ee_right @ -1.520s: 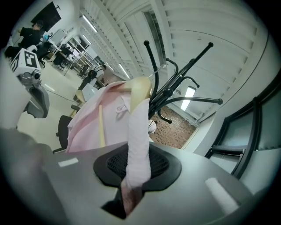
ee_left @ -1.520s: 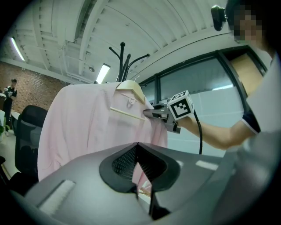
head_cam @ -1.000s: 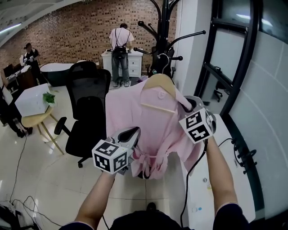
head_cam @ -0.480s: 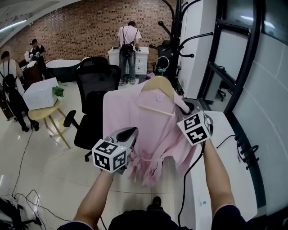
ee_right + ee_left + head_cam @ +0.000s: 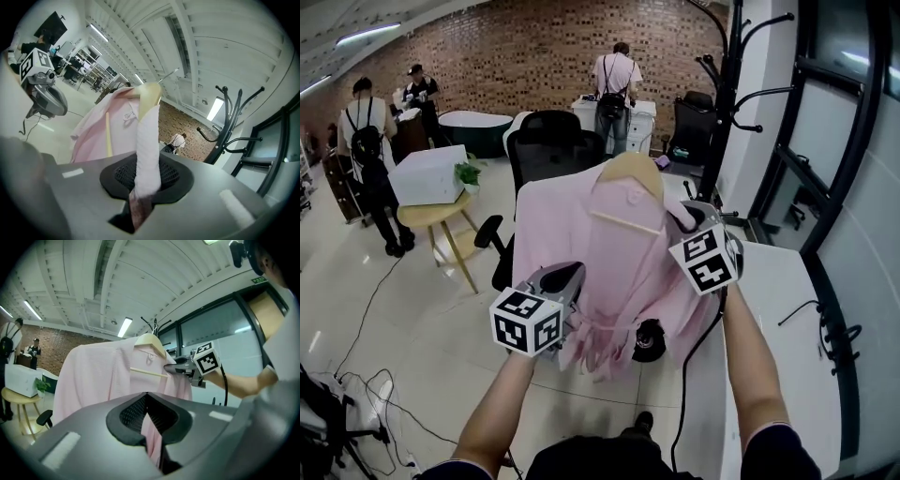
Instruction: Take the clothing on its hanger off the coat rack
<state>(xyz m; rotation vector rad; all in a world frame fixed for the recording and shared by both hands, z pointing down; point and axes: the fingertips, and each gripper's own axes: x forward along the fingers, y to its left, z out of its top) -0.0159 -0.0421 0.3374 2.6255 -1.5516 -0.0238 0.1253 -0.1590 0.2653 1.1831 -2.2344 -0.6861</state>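
Pink shirt (image 5: pixel 600 253) has moved further off the coat rack (image 5: pixel 727 75), left gripper (image 5: pixel 572 275) pinching its lower fabric and right gripper (image 5: pixel 682 215) pinching the shoulder, so the wooden hanger (image 5: pixel 628 172) could slide out if it tilts.

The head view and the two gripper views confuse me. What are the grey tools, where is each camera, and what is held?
No machine: a person holds two grey hand tools. The left gripper pinches the lower part of a pink cloth garment; the right gripper is closed on its shoulder, over the pale wooden hanger's end. The head view looks down from the person's head; each gripper view looks along one tool's jaws. The black metal coat rack stands behind, apart from the hanger.
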